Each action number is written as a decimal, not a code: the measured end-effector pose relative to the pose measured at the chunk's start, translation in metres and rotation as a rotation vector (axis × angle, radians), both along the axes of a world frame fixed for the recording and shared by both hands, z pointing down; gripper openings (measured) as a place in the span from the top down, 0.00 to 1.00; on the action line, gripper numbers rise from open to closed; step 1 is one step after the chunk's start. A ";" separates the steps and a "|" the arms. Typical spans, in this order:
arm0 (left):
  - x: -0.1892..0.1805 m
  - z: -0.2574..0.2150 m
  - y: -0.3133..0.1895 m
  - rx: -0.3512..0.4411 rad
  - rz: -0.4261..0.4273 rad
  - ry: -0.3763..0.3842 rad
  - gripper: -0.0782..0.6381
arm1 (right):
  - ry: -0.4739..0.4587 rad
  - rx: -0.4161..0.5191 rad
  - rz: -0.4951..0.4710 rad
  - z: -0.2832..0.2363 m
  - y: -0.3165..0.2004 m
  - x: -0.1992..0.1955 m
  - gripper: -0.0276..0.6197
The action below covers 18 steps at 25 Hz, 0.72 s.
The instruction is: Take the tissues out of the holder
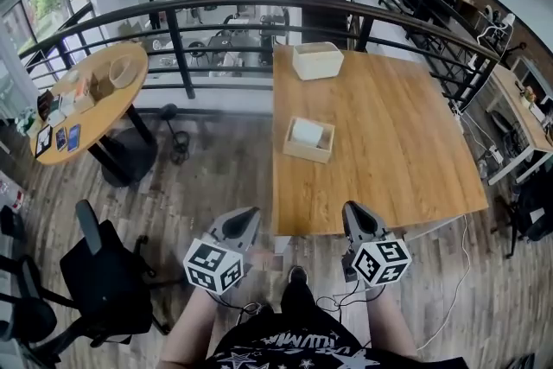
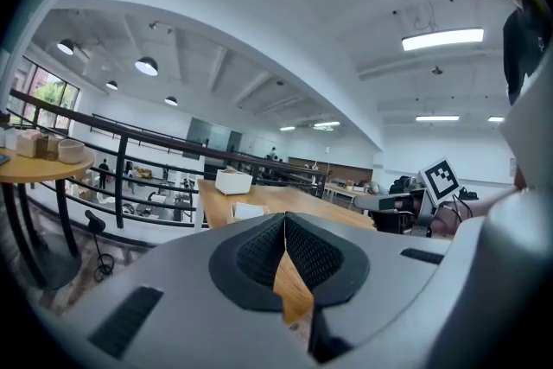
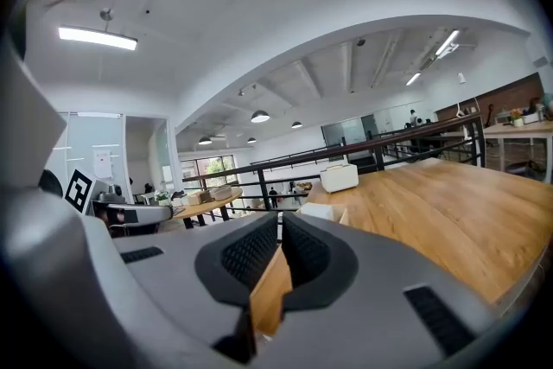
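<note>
The tissue holder (image 1: 308,139) is a shallow wooden box with white tissues inside, standing near the left edge of the long wooden table (image 1: 406,151). It shows small beyond the jaws in the left gripper view, tissue holder (image 2: 249,210), and in the right gripper view, tissue holder (image 3: 318,211). My left gripper (image 1: 245,217) hangs off the table's near left corner, over the floor. My right gripper (image 1: 354,213) sits at the table's near edge. Both are well short of the holder. Each has its jaws pressed together with nothing between them: left gripper (image 2: 284,222), right gripper (image 3: 279,223).
A white box (image 1: 317,60) stands at the table's far end by the dark railing (image 1: 181,56). A round table (image 1: 91,91) with clutter is at the left. An office chair (image 1: 95,264) stands on the floor at the near left. Cables (image 1: 449,272) trail on the floor.
</note>
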<state>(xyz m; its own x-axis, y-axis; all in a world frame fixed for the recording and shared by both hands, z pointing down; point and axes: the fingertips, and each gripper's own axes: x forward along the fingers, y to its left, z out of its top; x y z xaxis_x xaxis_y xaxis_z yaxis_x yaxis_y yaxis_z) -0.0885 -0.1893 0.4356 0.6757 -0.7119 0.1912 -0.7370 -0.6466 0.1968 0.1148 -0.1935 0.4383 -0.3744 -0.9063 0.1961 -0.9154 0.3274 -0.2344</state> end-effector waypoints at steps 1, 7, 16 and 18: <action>0.005 0.001 -0.007 0.000 -0.005 -0.006 0.87 | -0.004 0.000 -0.008 0.000 -0.009 0.003 0.92; 0.029 -0.001 -0.062 0.001 -0.045 -0.021 0.87 | -0.011 -0.009 -0.058 0.004 -0.074 0.024 0.92; 0.069 0.006 -0.139 -0.008 -0.098 -0.050 0.87 | -0.006 -0.028 -0.147 0.011 -0.164 0.055 0.92; 0.075 0.006 -0.152 -0.012 -0.117 -0.053 0.87 | -0.004 -0.035 -0.175 0.013 -0.179 0.058 0.92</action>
